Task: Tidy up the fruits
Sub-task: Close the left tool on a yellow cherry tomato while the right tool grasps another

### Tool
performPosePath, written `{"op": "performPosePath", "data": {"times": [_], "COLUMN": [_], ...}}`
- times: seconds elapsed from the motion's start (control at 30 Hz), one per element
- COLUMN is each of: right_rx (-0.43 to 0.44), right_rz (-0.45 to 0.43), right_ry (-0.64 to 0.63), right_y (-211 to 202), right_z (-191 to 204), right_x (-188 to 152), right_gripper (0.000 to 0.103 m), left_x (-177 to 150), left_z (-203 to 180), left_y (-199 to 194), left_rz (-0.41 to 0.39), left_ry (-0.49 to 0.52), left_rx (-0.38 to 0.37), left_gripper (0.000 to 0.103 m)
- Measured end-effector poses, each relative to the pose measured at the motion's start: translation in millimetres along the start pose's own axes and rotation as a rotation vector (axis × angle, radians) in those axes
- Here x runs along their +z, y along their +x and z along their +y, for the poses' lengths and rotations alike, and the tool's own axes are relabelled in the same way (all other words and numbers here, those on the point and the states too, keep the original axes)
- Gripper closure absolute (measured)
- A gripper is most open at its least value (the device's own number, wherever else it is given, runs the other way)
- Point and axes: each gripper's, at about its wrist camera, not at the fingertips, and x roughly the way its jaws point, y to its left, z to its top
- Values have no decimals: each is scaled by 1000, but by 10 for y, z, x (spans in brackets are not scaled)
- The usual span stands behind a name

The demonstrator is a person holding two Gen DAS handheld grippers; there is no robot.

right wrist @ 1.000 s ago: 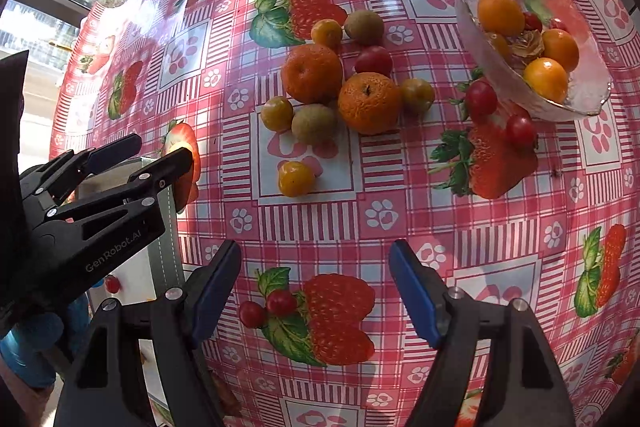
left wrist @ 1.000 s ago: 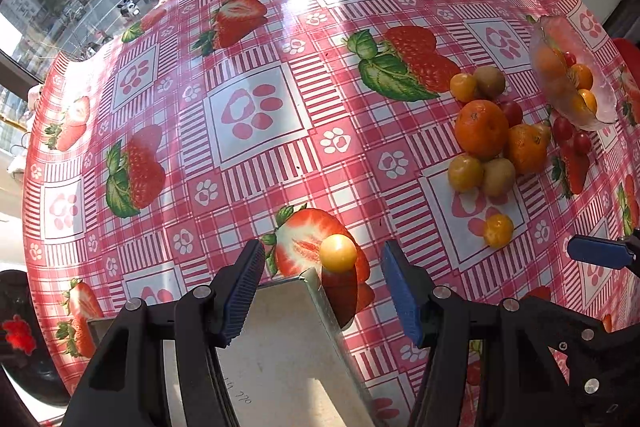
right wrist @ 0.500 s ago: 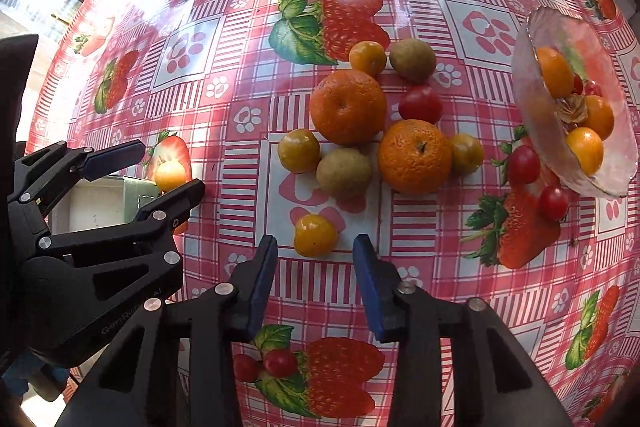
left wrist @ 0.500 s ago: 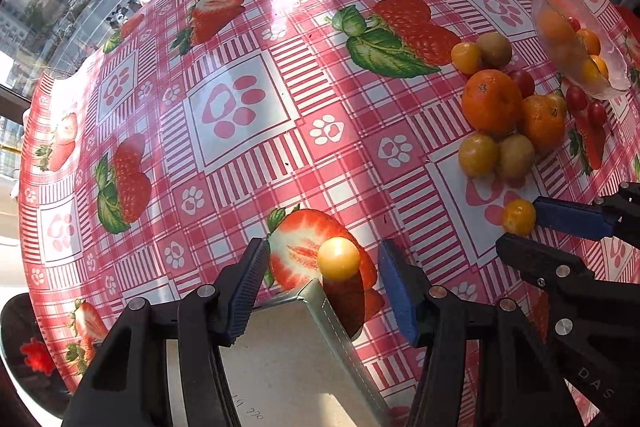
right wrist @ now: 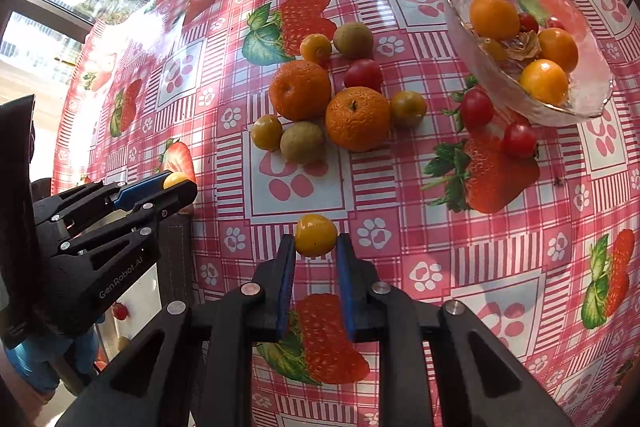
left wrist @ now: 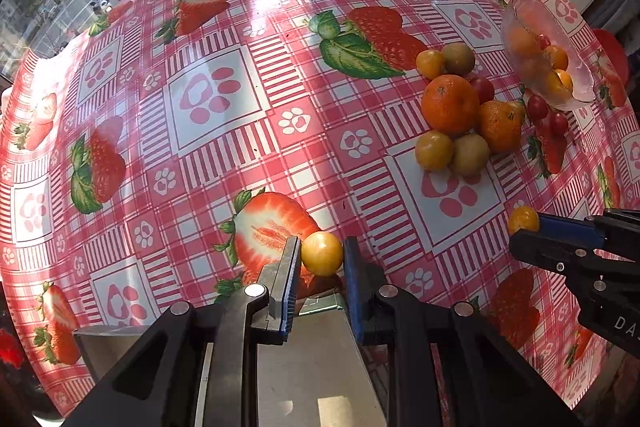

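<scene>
My left gripper [left wrist: 322, 261] has its jaws closing, and both blue pads touch a small yellow fruit [left wrist: 322, 253] just above the tablecloth, over the corner of a metal box [left wrist: 312, 367]. In the right wrist view my right gripper [right wrist: 316, 251] is shut on another small yellow fruit [right wrist: 315, 235] near the table's front. Each gripper shows at the edge of the other's view, the left gripper [right wrist: 176, 187] and the right gripper [left wrist: 534, 227]. A glass bowl [right wrist: 460, 11] at the far right holds several orange, yellow and red fruits.
A loose pile lies between grippers and bowl: two mandarins [right wrist: 300, 89] [right wrist: 357, 119], brownish-green fruits [right wrist: 302, 142], yellow ones and red cherry tomatoes [right wrist: 519, 140]. The strawberry-print tablecloth [left wrist: 216, 99] stretches bare to the left. A window runs along the far edge.
Both grippers have gone from wide open to closed, each on a yellow fruit. The right gripper moved forward to its fruit; the left stayed in place.
</scene>
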Motion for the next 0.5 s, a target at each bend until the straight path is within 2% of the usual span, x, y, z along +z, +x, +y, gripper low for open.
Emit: {"op": "performPosePath", "data": {"times": [0.23,0.5], "right_rx": [15,29], "right_rz": [-8,-4], "right_ry": [16,-13], "right_y": [-114,-269], "right_z": [-43,113], "right_x": [-85,-179], "right_gripper": [81,81], "left_x": [80,-96], "left_z": [87,174], "left_y": [-197,-565], "left_rz": [-38,-104], "left_ry": [-56,-108], "left_rx": [-18,-39], "left_gripper": [80,80]}}
